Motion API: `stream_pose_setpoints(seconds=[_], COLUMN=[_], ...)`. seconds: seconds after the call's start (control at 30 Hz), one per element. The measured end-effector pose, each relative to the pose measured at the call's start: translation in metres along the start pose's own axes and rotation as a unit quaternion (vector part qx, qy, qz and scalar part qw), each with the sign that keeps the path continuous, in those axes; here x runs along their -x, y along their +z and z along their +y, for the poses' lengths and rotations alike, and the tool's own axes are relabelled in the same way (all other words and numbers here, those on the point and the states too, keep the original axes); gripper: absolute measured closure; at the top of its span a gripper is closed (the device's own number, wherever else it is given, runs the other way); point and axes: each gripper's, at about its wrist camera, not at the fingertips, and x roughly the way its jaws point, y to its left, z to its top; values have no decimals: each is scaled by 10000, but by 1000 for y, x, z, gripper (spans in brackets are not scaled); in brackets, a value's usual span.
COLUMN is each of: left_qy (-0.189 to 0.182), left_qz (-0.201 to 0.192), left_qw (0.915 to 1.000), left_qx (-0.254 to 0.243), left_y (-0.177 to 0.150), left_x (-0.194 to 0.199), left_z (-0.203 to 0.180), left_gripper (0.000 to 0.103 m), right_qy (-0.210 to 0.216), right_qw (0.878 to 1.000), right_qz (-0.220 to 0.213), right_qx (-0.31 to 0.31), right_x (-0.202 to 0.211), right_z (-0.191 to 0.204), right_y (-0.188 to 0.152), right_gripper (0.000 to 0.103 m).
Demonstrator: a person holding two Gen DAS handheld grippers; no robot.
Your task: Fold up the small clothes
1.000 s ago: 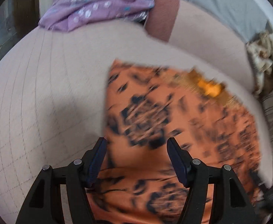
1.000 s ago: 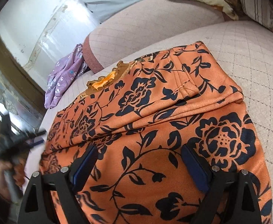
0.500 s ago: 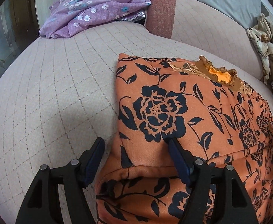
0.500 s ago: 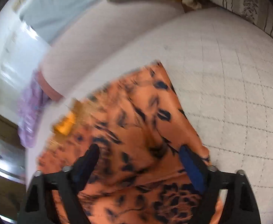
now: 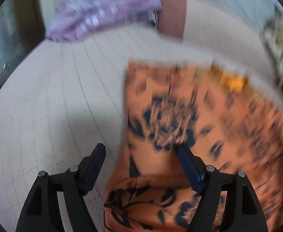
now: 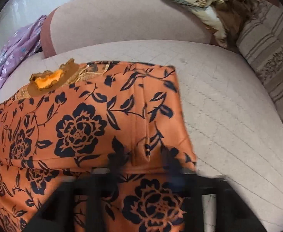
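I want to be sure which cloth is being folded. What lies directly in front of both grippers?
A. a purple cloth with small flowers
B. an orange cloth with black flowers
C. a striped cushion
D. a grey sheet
B: the orange cloth with black flowers fills the area ahead of the fingers in both wrist views; the purple cloth lies far off at the sofa's edge.
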Motion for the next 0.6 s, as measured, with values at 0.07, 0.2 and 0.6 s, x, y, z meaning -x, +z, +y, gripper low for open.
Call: stream_pose_setpoints(seconds=[0.07, 0.2, 0.6], left_qy=[155, 155, -198], left_qz=[-191, -153, -137], left_qw=[9996, 9997, 9947], left_qx=[-143, -57, 1001], left_y=[-2, -1, -37], left_x=[2, 2, 68], left_z=[-3, -1, 81], left_gripper=[18, 15, 16], right_qy=[169, 1267, 2096], right_qw=[9985, 9856, 9738], right_qz=[-395, -935, -286], right_qx=[-332, -616, -830], right_x=[21, 42, 39], right_z=[-10, -5, -9], right_y=[5, 32, -19], right_gripper=[27, 23, 16])
